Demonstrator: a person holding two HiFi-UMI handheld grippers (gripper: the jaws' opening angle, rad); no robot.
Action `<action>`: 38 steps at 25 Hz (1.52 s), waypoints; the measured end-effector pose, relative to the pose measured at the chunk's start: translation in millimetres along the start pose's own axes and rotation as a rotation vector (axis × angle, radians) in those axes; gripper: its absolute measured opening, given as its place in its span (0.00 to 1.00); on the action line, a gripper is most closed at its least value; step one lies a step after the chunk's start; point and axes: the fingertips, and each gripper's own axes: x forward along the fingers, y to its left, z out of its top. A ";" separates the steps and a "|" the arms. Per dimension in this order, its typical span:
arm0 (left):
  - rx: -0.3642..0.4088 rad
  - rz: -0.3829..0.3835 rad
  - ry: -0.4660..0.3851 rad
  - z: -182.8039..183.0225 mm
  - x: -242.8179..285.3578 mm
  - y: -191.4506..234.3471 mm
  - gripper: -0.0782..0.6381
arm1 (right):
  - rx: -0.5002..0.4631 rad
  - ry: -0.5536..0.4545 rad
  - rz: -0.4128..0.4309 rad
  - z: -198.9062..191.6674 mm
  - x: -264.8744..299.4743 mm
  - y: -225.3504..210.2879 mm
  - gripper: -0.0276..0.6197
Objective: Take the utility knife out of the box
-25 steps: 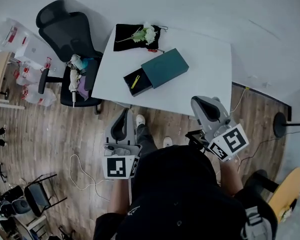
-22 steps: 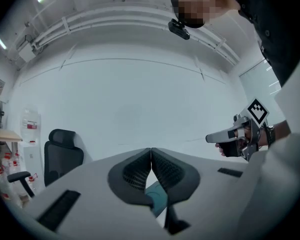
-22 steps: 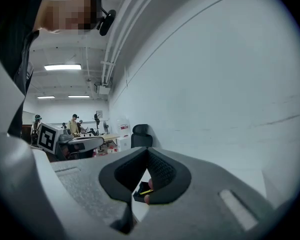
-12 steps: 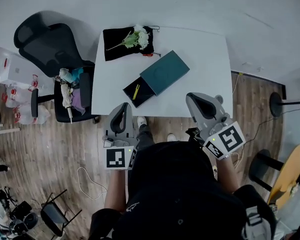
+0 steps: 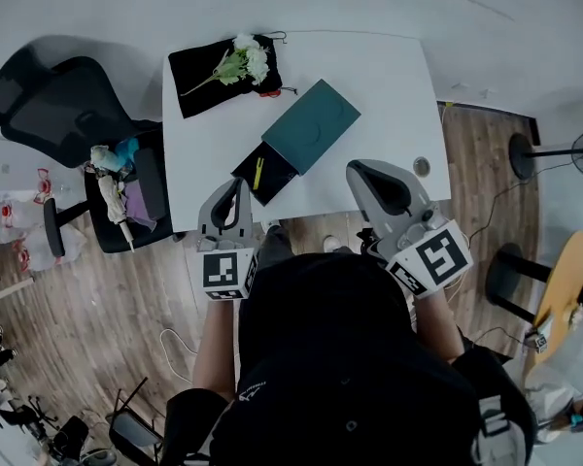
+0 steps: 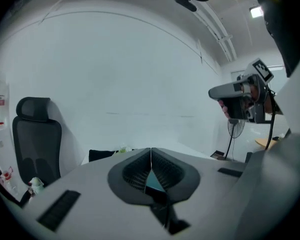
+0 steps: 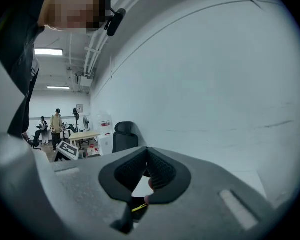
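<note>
Head view: utility knife (image 5: 258,172) flat in pulled-out black tray (image 5: 275,184) of box (image 5: 311,124) on worktop (image 5: 389,76), long axis approx. near-to-far, blade end too small to tell. Left gripper view: left gripper (image 5: 236,185) jaws pressed together, empty. Right gripper view: right gripper (image 5: 355,169) jaws likewise closed on nothing; risk: going in w/o opening would shove knife or tray.

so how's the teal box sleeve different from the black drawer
The teal sleeve is larger with a closed, bare top; the black drawer is open-topped and holds the yellow knife. The drawer sits nearer the person. Both lie along one diagonal on the white table.
</note>
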 end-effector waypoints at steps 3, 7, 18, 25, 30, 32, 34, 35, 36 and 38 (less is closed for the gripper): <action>0.011 -0.033 0.084 -29.8 19.5 9.3 0.12 | 0.005 0.007 -0.029 -0.9 8.7 0.3 0.05; 0.012 -0.084 0.180 -65.4 35.7 12.8 0.12 | 0.017 0.009 -0.075 -3.2 10.9 1.7 0.05; 0.032 -0.135 0.426 -147.9 78.3 18.9 0.12 | 0.044 0.019 -0.192 -13.7 9.4 -2.2 0.05; 0.055 -0.177 0.638 -203.0 100.2 13.6 0.15 | 0.048 0.038 -0.255 -22.2 6.8 -7.2 0.05; 0.030 -0.158 0.746 -229.5 110.9 18.4 0.30 | 0.061 0.055 -0.306 -29.0 5.5 -13.5 0.05; 0.030 -0.128 0.768 -232.5 115.5 22.0 0.30 | 0.070 0.058 -0.326 -30.9 3.4 -16.4 0.05; 0.031 -0.110 0.788 -233.6 121.1 23.1 0.30 | 0.078 0.060 -0.345 -32.3 1.6 -19.4 0.05; 0.038 -0.107 0.802 -234.8 123.9 23.2 0.29 | 0.082 0.061 -0.353 -33.3 1.3 -20.8 0.05; 0.046 -0.105 0.814 -236.1 126.7 22.9 0.27 | 0.087 0.063 -0.361 -34.3 1.2 -22.0 0.05; 0.059 -0.099 0.830 -237.4 132.4 22.2 0.26 | 0.094 0.067 -0.375 -36.3 1.3 -23.7 0.05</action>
